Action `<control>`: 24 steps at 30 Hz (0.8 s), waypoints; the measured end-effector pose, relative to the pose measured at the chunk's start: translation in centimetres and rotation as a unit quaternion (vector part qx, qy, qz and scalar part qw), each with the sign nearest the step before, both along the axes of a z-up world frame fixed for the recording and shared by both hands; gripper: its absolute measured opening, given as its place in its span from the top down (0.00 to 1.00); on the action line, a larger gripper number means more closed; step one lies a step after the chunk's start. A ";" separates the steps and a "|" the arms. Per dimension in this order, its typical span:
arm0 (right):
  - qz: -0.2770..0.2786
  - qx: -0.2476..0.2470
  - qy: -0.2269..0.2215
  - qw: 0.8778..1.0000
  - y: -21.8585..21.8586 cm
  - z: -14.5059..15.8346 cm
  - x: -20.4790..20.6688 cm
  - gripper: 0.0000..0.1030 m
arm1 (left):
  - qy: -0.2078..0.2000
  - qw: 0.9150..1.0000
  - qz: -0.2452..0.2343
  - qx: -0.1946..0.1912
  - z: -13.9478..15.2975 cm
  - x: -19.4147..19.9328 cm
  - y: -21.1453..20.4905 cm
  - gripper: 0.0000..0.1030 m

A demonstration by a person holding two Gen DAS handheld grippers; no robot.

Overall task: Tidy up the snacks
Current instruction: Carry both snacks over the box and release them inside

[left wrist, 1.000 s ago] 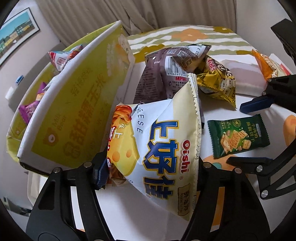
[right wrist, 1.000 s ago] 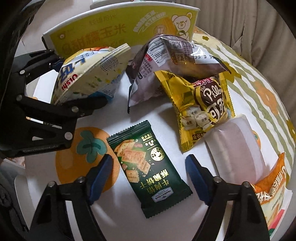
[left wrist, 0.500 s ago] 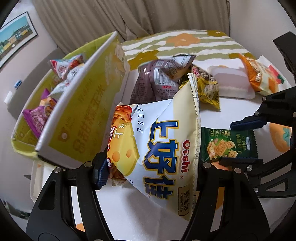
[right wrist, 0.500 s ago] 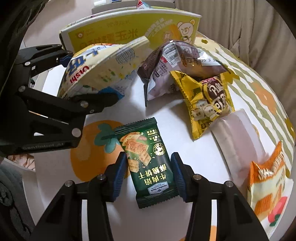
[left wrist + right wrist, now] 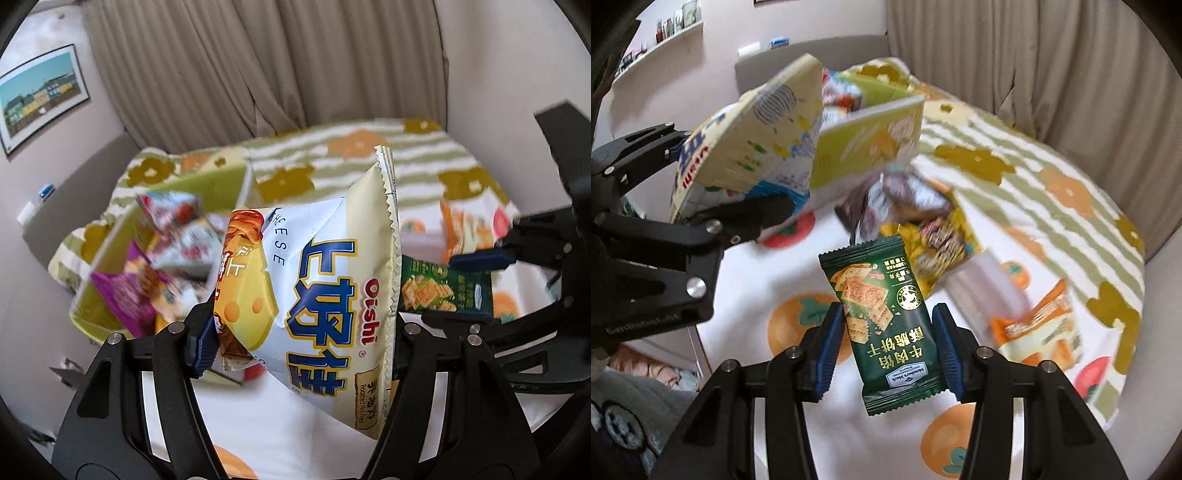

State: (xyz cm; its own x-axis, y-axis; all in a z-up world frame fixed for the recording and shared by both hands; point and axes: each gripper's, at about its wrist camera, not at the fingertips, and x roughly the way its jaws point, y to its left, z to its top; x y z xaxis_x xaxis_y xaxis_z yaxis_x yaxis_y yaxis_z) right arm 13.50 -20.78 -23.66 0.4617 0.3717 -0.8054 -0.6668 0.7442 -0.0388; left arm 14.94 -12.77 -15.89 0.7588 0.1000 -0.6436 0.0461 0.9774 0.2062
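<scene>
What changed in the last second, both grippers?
The right gripper closed its jaws on the green cracker packet and lifted it off the table. The left gripper raised the Oishi cheese bag up toward the yellow box. Unchanged: left grip on the bag; remaining snacks lie on the tablecloth.

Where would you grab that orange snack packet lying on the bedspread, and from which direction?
Judging by the right wrist view, the orange packet lies flat on the bedspread with open cloth around it. I would come from above and pinch across its narrow width near the middle, since its crimped ends look thin and likely to slip.
</scene>
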 end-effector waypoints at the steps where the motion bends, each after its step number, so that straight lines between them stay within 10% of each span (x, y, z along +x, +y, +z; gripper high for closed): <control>1: -0.003 0.004 -0.003 1.000 0.1 1.0 -0.1 0.57 | -0.009 1.000 0.004 -0.002 1.0 -0.1 0.4 0.38; 12: -0.029 0.060 -0.035 0.997 5.9 9.2 1.3 0.57 | -0.044 0.998 0.032 -0.018 6.8 2.1 10.0 0.38; 24: -0.097 0.098 0.002 0.990 18.1 9.7 5.8 0.57 | 0.000 0.999 -0.008 -0.037 5.7 8.3 23.1 0.38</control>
